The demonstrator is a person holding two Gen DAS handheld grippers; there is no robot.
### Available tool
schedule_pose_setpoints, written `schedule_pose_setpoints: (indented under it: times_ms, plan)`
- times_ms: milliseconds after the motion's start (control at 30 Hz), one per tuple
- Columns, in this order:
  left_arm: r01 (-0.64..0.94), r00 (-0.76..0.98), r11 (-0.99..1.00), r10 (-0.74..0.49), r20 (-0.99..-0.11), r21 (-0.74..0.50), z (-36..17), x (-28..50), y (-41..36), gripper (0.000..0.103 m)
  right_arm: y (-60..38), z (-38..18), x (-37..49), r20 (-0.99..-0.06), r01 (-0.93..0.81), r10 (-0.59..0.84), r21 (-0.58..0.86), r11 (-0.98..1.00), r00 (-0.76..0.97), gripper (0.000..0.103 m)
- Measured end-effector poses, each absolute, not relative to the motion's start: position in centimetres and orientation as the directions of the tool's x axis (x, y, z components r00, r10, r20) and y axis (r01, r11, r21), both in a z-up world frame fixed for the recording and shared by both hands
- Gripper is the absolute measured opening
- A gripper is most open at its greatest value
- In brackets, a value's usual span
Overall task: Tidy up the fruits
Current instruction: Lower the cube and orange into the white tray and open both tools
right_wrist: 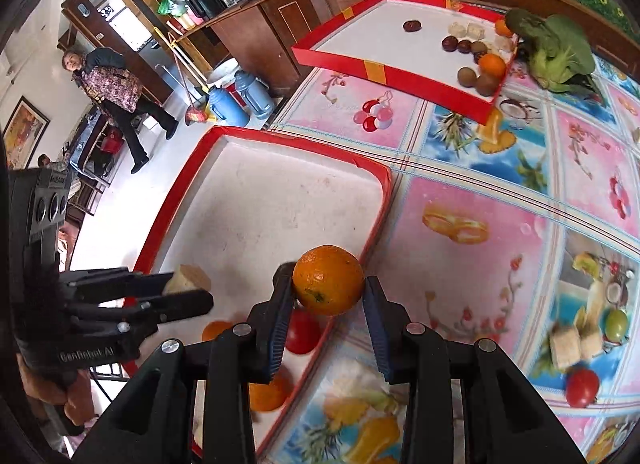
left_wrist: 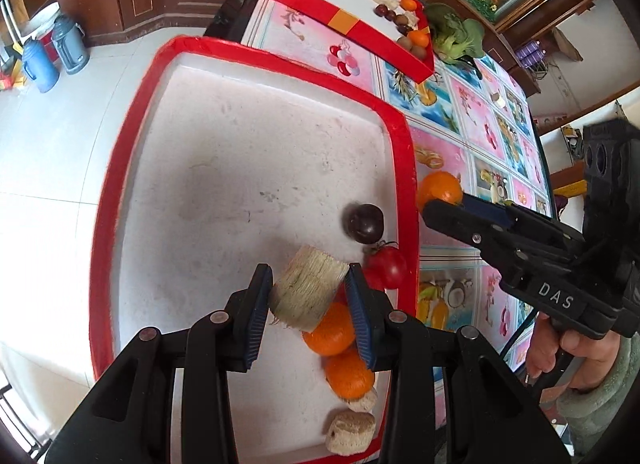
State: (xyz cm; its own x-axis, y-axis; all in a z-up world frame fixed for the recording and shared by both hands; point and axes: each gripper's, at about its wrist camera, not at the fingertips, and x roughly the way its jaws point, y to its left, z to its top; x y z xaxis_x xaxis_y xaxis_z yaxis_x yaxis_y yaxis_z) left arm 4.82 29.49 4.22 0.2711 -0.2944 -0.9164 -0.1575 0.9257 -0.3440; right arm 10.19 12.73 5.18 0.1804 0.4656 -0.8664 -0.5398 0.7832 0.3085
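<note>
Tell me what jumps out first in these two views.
The right gripper clamps a round orange fruit above the right edge of the near red-rimmed white tray. Beside it, the left gripper grips a pale fibrous cylinder chunk over that tray's oranges, tomato and dark plum.

Lower orange (left_wrist: 349,374) half behind the left gripper (left_wrist: 308,292) finger; dark fruit (left_wrist: 365,223) blurred.
</note>
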Motion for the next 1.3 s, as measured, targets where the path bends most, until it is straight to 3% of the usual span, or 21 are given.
schedule_pose_setpoints:
  times_ms: [900,967,1033,1300]
  plan:
    - [-0.071,0.216,0.948,-0.29,-0.932,-0.311,2.6,6.4,27.9,0.036,18.8,1.4,12.9,-0.903,-0.587,0.397,0.234,0.775,0.164,0.039]
    - [-0.075,0.215,0.946,-0.295,-0.931,-0.317,2.6,6.4,27.8,0.04,18.8,1.4,12.8,-0.905,-0.587,0.391,0.227,0.777,0.168,0.039]
    - [-0.076,0.217,0.941,-0.307,-0.927,-0.33,2.7,6.4,27.7,0.054,18.6,1.5,12.7,-0.904,-0.582,0.391,0.227,0.781,0.171,0.044]
    - [-0.076,0.219,0.947,-0.289,-0.932,-0.311,2.9,6.1,27.2,0.059,16.5,3.6,12.2,-0.881,-0.558,0.429,0.258,0.789,0.199,0.048]
